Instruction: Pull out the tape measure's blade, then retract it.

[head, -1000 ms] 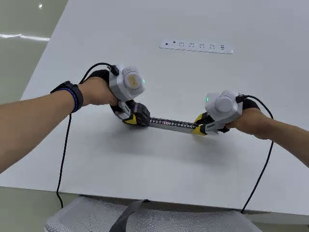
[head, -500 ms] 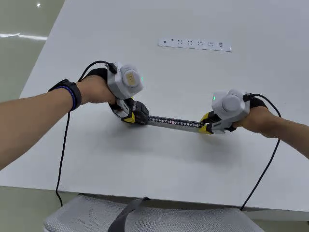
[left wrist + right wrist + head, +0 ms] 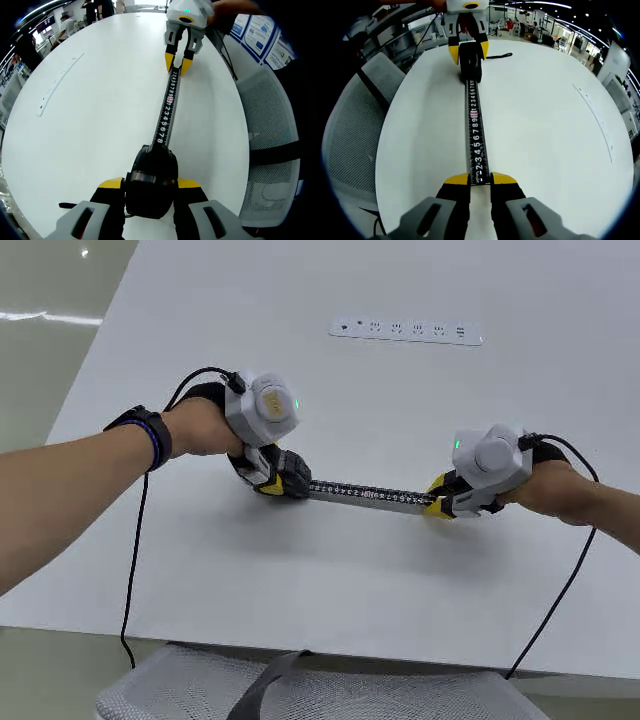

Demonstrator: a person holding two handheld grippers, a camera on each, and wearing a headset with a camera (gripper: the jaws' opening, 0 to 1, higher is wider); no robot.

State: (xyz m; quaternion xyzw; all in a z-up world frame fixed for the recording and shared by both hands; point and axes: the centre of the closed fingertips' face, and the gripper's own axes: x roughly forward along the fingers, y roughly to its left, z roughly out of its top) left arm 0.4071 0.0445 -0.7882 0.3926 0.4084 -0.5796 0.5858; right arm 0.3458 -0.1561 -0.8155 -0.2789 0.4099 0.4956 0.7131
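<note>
The black tape measure case (image 3: pixel 291 474) rests on the white table, clamped by my left gripper (image 3: pixel 272 477), whose yellow-tipped fingers (image 3: pixel 114 184) press on both sides of the case (image 3: pixel 151 180). Its blade (image 3: pixel 368 495) stretches rightward along the tabletop, numbers up. My right gripper (image 3: pixel 440 502) is shut on the blade's tip. In the right gripper view the blade (image 3: pixel 474 132) runs from my right gripper (image 3: pixel 480 179) up to the case (image 3: pixel 471 62). The blade (image 3: pixel 168 107) reaches the right gripper (image 3: pixel 178 64) in the left gripper view.
A white power strip (image 3: pixel 405 331) lies flat at the far side of the table (image 3: pixel 350 580). Black cables trail from both grippers over the front edge. A grey mesh chair (image 3: pixel 300 690) sits below the near edge.
My right gripper has drawn further right with the blade tip, so more blade shows. The left gripper and case have stayed in place.
</note>
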